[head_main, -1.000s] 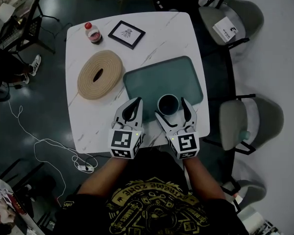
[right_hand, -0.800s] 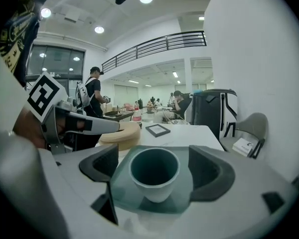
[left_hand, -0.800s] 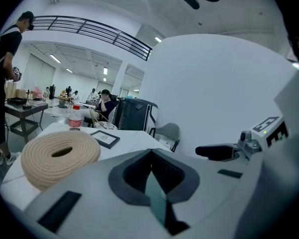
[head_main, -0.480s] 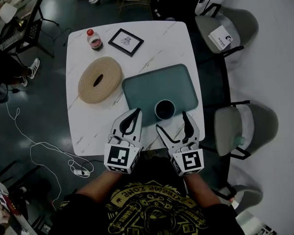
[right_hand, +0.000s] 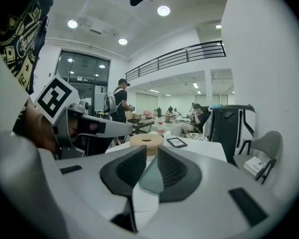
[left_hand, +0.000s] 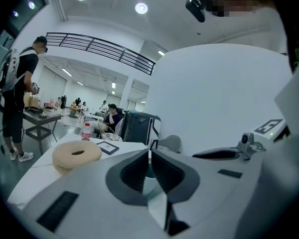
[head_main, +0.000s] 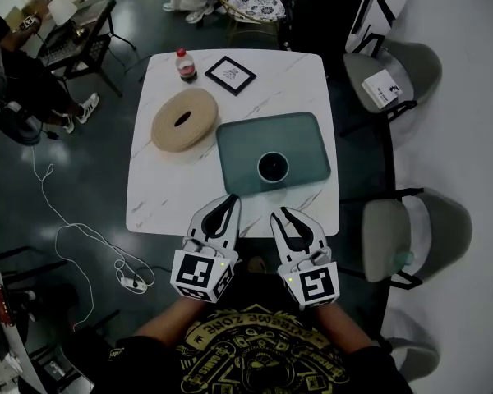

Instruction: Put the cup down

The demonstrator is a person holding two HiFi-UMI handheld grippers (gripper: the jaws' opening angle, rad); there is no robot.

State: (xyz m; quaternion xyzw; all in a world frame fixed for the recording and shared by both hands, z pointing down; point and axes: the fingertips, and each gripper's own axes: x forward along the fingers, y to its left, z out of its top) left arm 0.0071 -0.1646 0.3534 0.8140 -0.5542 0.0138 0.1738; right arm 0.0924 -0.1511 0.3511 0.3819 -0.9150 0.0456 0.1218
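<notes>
a: where was the cup (head_main: 273,167)?
b: upright near the middle of the teal tray (head_main: 312,134) on the white table (head_main: 156,195), well apart from both grippers.
a: and the jaws?
b: the left gripper (head_main: 232,198) was clenched, tips touching, empty. the right gripper (head_main: 279,213) had just been closing, with a narrow gap left and nothing between its jaws. both hung by the table's near edge.

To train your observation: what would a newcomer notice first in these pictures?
The dark cup stands on the green tray, on the white table. Left of the tray lies a tan ring. At the near edge hover the left gripper and the right gripper, whose jaws have just been closing on nothing.
</notes>
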